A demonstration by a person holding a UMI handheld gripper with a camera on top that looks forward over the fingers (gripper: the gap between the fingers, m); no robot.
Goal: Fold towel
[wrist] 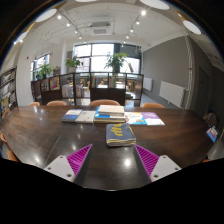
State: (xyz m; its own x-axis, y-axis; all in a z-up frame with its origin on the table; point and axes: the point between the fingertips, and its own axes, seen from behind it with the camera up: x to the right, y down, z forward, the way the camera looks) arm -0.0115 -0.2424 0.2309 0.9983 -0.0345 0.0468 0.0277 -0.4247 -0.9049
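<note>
Gripper view: spread fingers [113,158] short of, seemingly, stacked books [121,134]

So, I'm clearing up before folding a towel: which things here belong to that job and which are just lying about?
For the job: the claw, open with nothing between its fingers; the table as work surface. No towel shows.
Lying about: stack of books just ahead of the fingers; flat books beyond it; chairs behind the table.

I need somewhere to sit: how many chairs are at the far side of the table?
3 chair backs show beyond the table: one left, one middle, one right. Others may be hidden.
</note>
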